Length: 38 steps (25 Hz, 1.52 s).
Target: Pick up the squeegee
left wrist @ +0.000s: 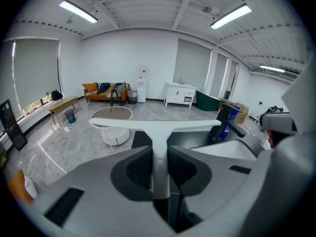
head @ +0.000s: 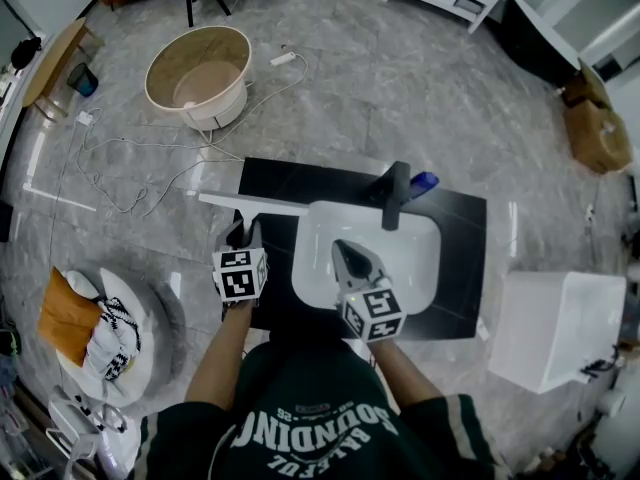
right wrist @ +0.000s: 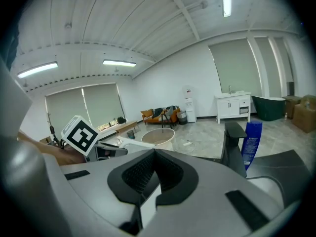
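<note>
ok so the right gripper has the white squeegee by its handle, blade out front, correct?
No, the left gripper holds it, not the right: the left gripper view shows its fingers closed on the white squeegee by its handle, blade out front. The right gripper is shut on nothing.

Large white letters on the dark green shirt (head: 330, 423), behind the fingers of the right gripper (head: 345, 256), seem to read SOUNDING, smaller line beside it blurred, white print on blue bottle (right wrist: 253, 137) beyond the fingers unreadable.
</note>
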Each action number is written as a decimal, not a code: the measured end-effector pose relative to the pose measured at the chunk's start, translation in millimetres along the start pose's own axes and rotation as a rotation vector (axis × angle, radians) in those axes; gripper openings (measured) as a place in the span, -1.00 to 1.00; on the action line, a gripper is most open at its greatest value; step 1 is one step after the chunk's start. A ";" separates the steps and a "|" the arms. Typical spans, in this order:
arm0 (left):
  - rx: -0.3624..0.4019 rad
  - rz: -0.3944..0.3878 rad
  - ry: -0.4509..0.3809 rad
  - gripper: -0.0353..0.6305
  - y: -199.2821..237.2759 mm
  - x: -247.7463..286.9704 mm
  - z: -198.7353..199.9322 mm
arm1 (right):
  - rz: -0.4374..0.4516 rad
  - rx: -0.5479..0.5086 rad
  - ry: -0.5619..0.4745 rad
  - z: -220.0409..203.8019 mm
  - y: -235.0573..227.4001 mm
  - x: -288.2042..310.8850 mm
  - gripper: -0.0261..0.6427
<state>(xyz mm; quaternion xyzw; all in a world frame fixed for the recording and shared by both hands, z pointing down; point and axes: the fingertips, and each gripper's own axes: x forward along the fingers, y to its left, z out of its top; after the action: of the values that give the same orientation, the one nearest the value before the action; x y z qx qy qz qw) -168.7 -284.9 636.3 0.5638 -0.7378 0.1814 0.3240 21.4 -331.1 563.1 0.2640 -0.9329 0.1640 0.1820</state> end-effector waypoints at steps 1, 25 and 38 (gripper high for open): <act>0.004 -0.001 -0.017 -0.68 0.2 -5.1 5.8 | 0.004 -0.008 -0.010 4.7 0.7 0.4 -0.92; 0.017 -0.046 -0.274 -0.68 -8.5 -89.2 88.1 | 0.000 -0.145 -0.148 70.1 7.6 -6.0 -0.92; 0.014 -0.062 -0.278 -0.68 -11.9 -90.9 89.1 | -0.026 -0.134 -0.138 62.1 -0.1 -11.2 -0.92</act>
<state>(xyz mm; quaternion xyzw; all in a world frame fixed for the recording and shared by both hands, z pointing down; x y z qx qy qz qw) -167.7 -279.9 508.6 0.6084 -0.7563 0.0965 0.2202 14.5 -351.3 503.7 0.2740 -0.9486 0.0802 0.1367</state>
